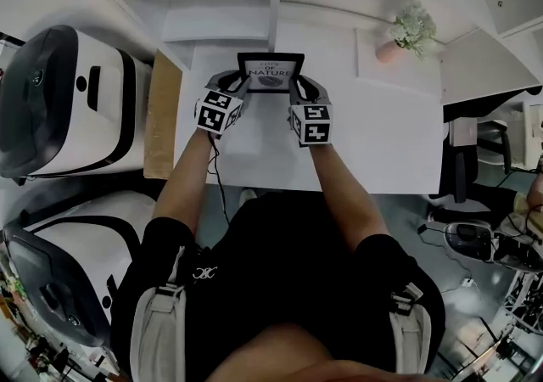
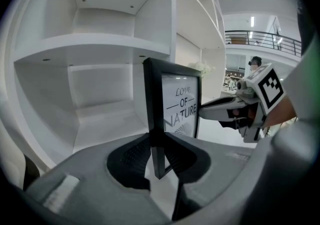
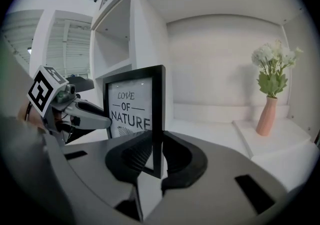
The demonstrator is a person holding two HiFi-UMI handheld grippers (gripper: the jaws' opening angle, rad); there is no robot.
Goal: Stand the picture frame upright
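A black picture frame [image 1: 271, 72] with a printed "Love of Nature" sheet stands upright between my two grippers, above the white desk [image 1: 254, 143]. My left gripper [image 1: 236, 83] is shut on the frame's left edge [image 2: 153, 119], whose lower corner hangs between the jaws. My right gripper [image 1: 297, 86] is shut on the frame's right edge [image 3: 158, 119]. Each gripper view shows the other gripper on the frame's far side: the right gripper [image 2: 220, 111] and the left gripper [image 3: 87, 111]. Whether the frame's bottom edge touches the desk is hidden.
White shelf compartments [image 1: 221, 7] stand just behind the frame. A pink vase with white flowers [image 1: 405, 34] sits at the back right, also in the right gripper view [image 3: 270, 96]. White and black machines [image 1: 64, 100] stand left of the desk.
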